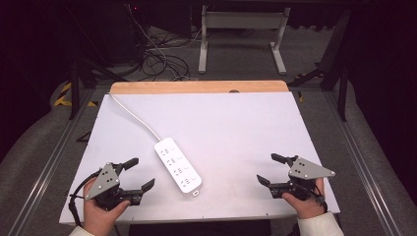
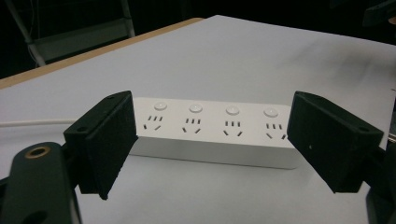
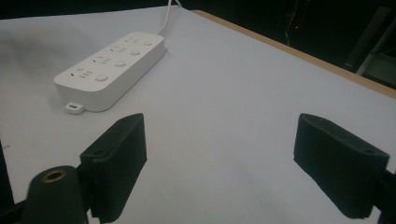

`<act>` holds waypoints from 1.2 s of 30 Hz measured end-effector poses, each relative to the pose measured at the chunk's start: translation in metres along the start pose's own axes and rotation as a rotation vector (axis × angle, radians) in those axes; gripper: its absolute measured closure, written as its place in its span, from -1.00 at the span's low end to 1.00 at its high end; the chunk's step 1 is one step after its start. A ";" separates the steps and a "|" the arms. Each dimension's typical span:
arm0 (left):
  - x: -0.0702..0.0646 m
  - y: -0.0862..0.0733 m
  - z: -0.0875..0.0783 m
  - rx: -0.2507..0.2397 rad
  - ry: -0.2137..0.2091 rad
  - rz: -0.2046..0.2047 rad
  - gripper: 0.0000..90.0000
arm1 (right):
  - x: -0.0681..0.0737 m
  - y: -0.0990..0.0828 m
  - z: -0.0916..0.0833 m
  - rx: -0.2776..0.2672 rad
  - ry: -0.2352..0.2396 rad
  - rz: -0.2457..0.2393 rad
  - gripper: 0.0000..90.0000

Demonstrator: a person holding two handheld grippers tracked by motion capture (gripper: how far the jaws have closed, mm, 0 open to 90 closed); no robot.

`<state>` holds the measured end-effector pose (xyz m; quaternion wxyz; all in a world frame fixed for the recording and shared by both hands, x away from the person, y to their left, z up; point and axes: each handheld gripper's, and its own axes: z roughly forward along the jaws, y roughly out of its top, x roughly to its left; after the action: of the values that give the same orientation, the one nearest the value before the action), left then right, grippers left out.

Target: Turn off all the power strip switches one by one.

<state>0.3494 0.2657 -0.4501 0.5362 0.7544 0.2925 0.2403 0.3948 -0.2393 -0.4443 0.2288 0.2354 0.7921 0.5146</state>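
1. A white power strip is lying flat near the middle of the table, closer to the near edge than the far one, and angled so its cord end is pointing toward the far left corner.
2. Its white cord is running across the table to the far left corner, by the wooden strip along the far edge.
3. The left gripper is hovering near the near left corner, its jaws standing wide apart and holding nothing, aiming at the long side of the power strip, just beside it but not touching.
4. The right gripper is sitting near the near right corner, well apart from the power strip, its jaws also spread wide with nothing between them.
5. A hand is gripping each tool from the near edge.
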 end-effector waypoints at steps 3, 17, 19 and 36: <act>0.000 0.000 0.000 -0.005 0.005 0.006 -0.60 | 0.000 -0.001 0.000 0.004 0.002 -0.002 -0.60; -0.002 0.008 -0.003 0.035 -0.034 0.036 -0.24 | 0.001 0.000 0.000 0.003 -0.002 -0.016 -0.56; -0.002 0.009 -0.003 0.032 -0.039 0.025 -0.23 | 0.001 -0.001 0.000 0.004 -0.002 -0.017 -0.56; -0.001 0.029 0.012 0.058 -0.112 -0.013 -0.16 | 0.001 -0.001 0.002 0.014 0.001 -0.018 -0.56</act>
<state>0.3616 0.2494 -0.4267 0.5310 0.7800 0.2741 0.1856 0.3948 -0.2379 -0.4463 0.2313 0.2297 0.7977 0.5073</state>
